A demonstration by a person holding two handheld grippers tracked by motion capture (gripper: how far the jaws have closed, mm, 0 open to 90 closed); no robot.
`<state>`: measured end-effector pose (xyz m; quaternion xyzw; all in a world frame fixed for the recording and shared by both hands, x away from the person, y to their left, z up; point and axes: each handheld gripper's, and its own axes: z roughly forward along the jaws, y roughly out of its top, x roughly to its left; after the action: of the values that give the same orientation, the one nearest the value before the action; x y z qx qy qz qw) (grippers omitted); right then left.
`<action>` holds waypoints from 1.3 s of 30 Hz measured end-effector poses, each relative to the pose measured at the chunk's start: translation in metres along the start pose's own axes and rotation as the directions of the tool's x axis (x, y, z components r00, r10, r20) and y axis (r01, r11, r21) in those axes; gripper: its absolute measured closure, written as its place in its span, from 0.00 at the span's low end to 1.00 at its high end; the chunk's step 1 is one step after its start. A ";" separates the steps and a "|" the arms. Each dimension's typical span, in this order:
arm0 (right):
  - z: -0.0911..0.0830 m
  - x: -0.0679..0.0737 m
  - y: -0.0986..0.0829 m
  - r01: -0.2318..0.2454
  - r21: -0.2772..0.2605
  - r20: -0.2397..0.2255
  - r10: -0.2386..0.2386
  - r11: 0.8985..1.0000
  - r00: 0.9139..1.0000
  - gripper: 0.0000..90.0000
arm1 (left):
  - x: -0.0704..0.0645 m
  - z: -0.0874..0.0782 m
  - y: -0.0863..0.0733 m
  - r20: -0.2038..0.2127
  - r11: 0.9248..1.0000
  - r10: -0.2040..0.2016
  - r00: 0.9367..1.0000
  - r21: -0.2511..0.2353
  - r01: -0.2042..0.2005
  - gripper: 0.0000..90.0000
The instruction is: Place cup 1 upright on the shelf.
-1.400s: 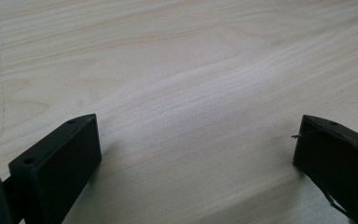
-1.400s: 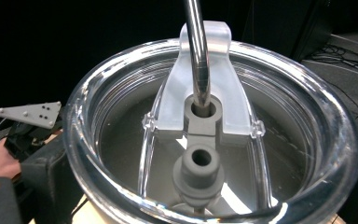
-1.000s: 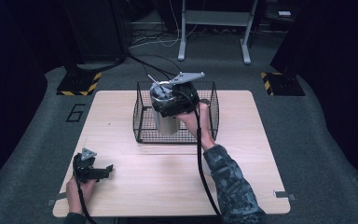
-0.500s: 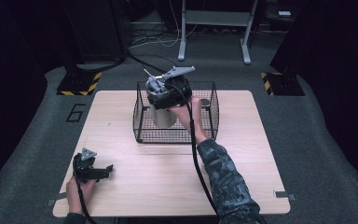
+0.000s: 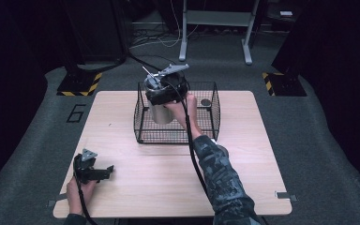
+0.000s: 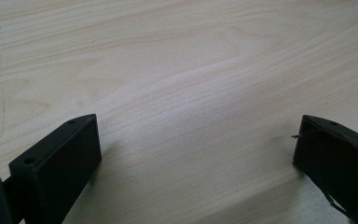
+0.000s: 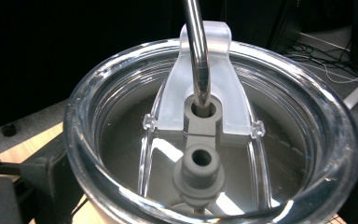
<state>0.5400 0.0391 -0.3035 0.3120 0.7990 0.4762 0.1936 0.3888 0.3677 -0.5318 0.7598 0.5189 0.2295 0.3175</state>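
Steel tumbler (image 5: 159, 111) with a clear lid (image 7: 214, 135) and a metal straw (image 7: 196, 51) is held upright in the wire basket (image 5: 211, 123), toward its 10 o'clock corner, clamped by the right gripper (image 5: 165, 93). At 7 o'clock on the wooden table (image 5: 243, 154), the left gripper (image 5: 104, 171) is rested with its jaws spread wide and nothing between them.

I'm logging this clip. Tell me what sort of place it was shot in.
Likely a lab or recording studio, not a home: a lone wooden table on grey carpet, hazard-striped floor plates, loose cables and a metal stand behind, dark surroundings.
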 end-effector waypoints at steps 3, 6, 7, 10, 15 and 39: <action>0.006 -0.001 -0.001 -0.009 0.009 0.008 0.009 1.000 1.000 0.04 | 0.000 0.000 0.000 0.001 1.000 -0.004 1.000 0.000 0.004 0.01; 0.011 -0.004 -0.003 -0.016 0.010 0.013 0.016 1.000 1.000 0.04 | -0.001 0.000 0.000 0.002 1.000 -0.006 1.000 0.002 0.006 0.01; 0.013 -0.004 -0.003 -0.019 0.007 0.017 0.019 1.000 1.000 0.04 | -0.001 0.000 0.000 0.002 1.000 -0.007 1.000 0.003 0.007 0.01; 0.019 -0.006 -0.005 -0.023 0.017 0.022 0.022 1.000 1.000 0.04 | 0.000 0.000 0.000 0.001 1.000 -0.004 1.000 0.000 0.004 0.01; 0.030 -0.006 -0.009 -0.017 0.035 0.024 0.016 0.999 1.000 0.04 | -0.001 0.000 0.000 0.003 1.000 -0.011 1.000 0.004 0.011 0.01; 0.067 0.002 -0.037 -0.138 0.107 0.016 0.137 0.985 0.990 0.04 | -0.002 0.000 0.000 0.006 1.000 -0.019 1.000 0.002 0.019 0.01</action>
<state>0.5671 0.0705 -0.3674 0.3785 0.7993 0.4432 0.1465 0.3877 0.3664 -0.5320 0.7558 0.5255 0.2237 0.3204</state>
